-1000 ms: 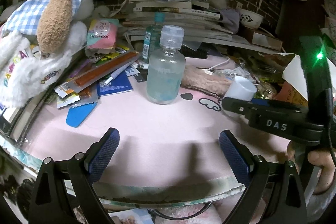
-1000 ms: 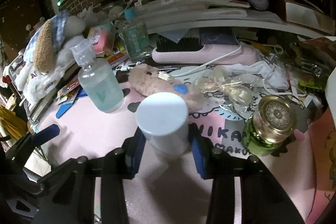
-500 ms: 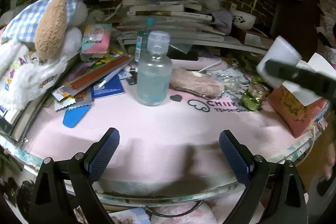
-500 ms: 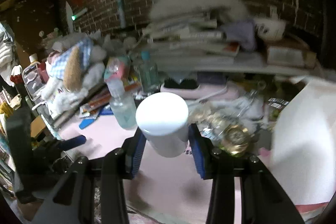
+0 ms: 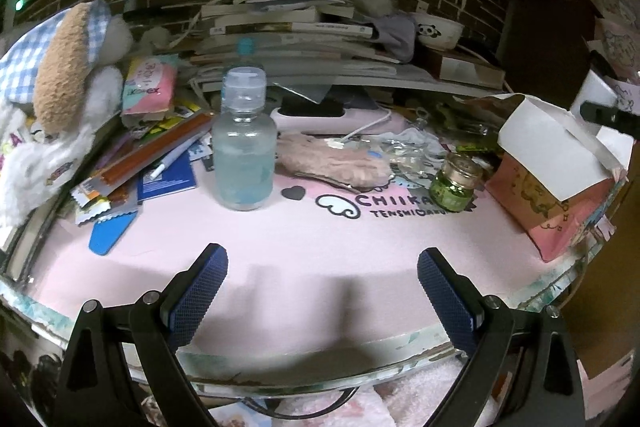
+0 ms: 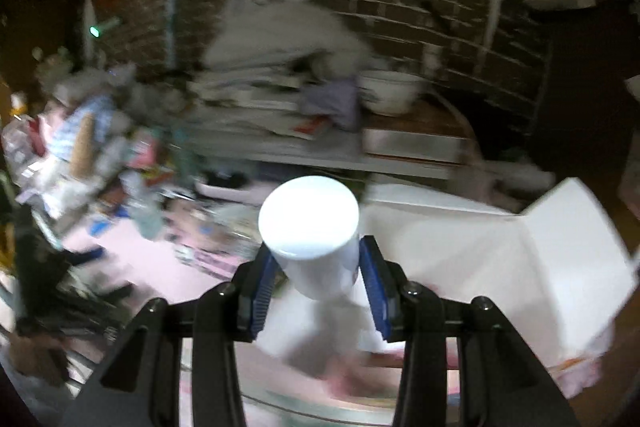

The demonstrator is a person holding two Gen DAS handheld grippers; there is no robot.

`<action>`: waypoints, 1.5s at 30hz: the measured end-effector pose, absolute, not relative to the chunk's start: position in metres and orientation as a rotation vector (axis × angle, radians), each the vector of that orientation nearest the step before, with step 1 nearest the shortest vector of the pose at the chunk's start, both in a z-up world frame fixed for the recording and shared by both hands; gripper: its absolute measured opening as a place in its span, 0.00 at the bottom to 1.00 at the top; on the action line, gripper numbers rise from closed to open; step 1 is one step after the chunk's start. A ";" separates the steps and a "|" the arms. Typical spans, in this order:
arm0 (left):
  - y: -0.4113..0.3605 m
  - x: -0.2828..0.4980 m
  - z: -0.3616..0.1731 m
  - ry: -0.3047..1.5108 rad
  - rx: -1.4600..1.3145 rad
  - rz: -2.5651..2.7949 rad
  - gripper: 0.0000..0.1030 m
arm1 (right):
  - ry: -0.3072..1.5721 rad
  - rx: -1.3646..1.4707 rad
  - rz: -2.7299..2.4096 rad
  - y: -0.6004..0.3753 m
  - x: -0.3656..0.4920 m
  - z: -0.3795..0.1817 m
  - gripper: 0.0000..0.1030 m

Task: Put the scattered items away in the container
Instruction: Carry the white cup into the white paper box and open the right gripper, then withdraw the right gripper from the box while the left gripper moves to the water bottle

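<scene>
The right tool [image 6: 316,291] is clamped on a white jar [image 6: 310,231], blue pads pressing its sides, lid toward the camera. The jar hangs in the air just left of the open white flaps of the pink box [image 6: 472,251]; this view is blurred.

The left tool [image 5: 322,291] stands with its jaws wide apart and nothing between them, above the near edge of the pink table [image 5: 320,239]. Beyond it a clear bottle [image 5: 244,147] stands upright. To its right lies a furry pouch [image 5: 332,163], then a small green jar [image 5: 454,183]. The box [image 5: 556,163] sits at the table's right edge. Packets and a plush toy [image 5: 60,75] crowd the left.
</scene>
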State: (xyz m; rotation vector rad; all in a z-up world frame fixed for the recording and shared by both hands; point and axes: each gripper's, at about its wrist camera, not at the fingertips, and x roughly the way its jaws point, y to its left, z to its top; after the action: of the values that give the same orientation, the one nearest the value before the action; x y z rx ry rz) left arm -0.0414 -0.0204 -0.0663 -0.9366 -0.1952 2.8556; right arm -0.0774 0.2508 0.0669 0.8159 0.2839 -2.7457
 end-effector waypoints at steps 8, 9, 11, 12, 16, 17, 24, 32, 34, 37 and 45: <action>-0.009 -0.046 -0.066 -0.174 -0.941 2.833 0.92 | 0.416 1.107 -2.757 0.305 -0.107 0.059 0.37; -0.008 -0.046 -0.066 -0.171 -0.941 2.831 0.92 | 0.419 1.134 -2.750 0.308 -0.110 0.058 0.37; -0.006 -0.047 -0.066 -0.166 -0.942 2.830 0.92 | 0.424 1.205 -2.725 0.315 -0.117 0.056 0.37; -0.006 -0.046 -0.066 -0.165 -0.943 2.830 0.92 | 0.430 1.235 -2.715 0.316 -0.120 0.055 0.37; -0.005 -0.046 -0.066 -0.165 -0.946 2.831 0.92 | 0.479 1.352 -2.675 0.322 -0.134 0.049 0.37; -0.005 -0.047 -0.066 -0.164 -0.948 2.832 0.92 | 0.488 1.374 -2.663 0.323 -0.137 0.047 0.37; -0.005 -0.047 -0.067 -0.162 -0.959 2.832 0.92 | 0.513 1.453 -2.600 0.323 -0.144 0.037 0.37; -0.016 -0.054 -0.073 -0.187 -0.969 2.861 0.92 | 0.529 1.401 -2.641 0.320 -0.140 0.041 0.55; -0.019 -0.057 -0.075 -0.191 -0.968 2.869 0.92 | 0.506 1.370 -2.650 0.319 -0.139 0.046 0.55; -0.027 -0.060 -0.076 -0.196 -0.956 2.894 0.92 | 0.440 1.247 -2.696 0.313 -0.130 0.058 0.55; -0.046 -0.080 -0.074 -0.205 -0.927 2.913 0.91 | 0.357 0.823 -2.672 0.255 -0.092 0.080 0.69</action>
State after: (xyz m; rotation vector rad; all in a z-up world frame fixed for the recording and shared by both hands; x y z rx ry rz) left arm -0.0800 -0.0460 -0.0742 -0.9270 -0.2047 2.9131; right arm -0.0924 0.2552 0.0797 0.8233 0.3570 -2.6717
